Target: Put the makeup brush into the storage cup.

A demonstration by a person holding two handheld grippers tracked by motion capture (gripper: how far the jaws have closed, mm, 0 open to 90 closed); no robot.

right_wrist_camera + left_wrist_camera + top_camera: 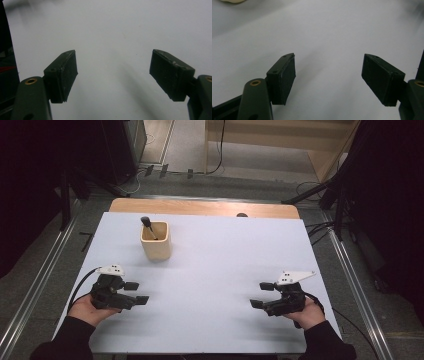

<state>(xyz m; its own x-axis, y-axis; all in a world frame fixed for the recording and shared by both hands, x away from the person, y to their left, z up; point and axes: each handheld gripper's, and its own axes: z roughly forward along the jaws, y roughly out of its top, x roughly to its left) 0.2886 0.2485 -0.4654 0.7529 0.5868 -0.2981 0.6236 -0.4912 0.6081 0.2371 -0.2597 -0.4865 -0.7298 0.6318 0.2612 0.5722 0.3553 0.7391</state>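
Both claws, left (136,292) and right (262,294), gaping wide and empty, well short of the wooden cup (156,241) standing on the table (220,255) with a dark-handled tool (148,226) leaning inside; best approached slowly, from above.

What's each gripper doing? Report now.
Left gripper: open, holding nothing.
Right gripper: open, holding nothing.

desk (215,265): white top, frame centre | wooden cup (156,240): upright on it, upper left of centre | wooden edge at far side
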